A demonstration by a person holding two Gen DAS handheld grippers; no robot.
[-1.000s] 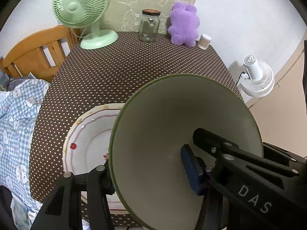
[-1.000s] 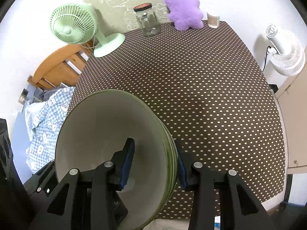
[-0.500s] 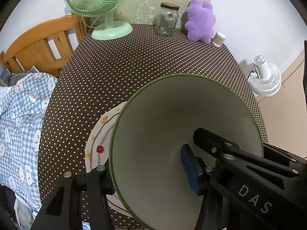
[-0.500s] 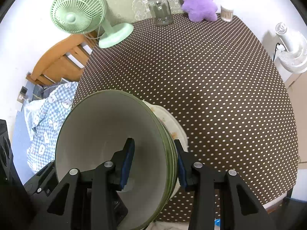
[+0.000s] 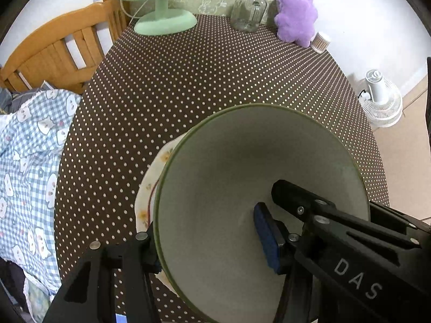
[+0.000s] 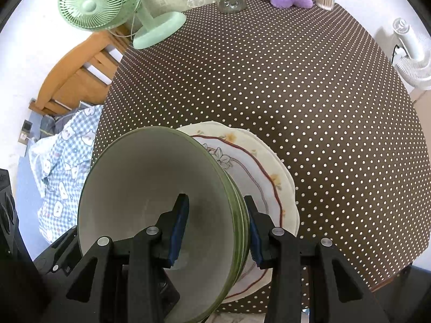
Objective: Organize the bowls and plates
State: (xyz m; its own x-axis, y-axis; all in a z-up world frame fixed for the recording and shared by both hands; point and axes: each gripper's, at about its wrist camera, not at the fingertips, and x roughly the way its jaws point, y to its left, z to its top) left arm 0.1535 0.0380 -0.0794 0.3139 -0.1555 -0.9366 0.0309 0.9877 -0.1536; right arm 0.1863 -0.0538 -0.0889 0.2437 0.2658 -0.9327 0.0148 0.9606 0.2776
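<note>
Even, bright light (fisheye-warped edges), sharp focus

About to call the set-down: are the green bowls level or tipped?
Tipped. The bowls face the right wrist camera on edge, rims clamped in the right gripper, above the flat floral plate.

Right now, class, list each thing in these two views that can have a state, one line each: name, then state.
left claw: shut on green bowls' rim
right claw: shut on green bowls' opposite rim
green bowls: nested stack, held above the plates
floral plates: stacked on the table
glass jar: upright, lid on
green fan: upright; running or not, cannot tell
</note>
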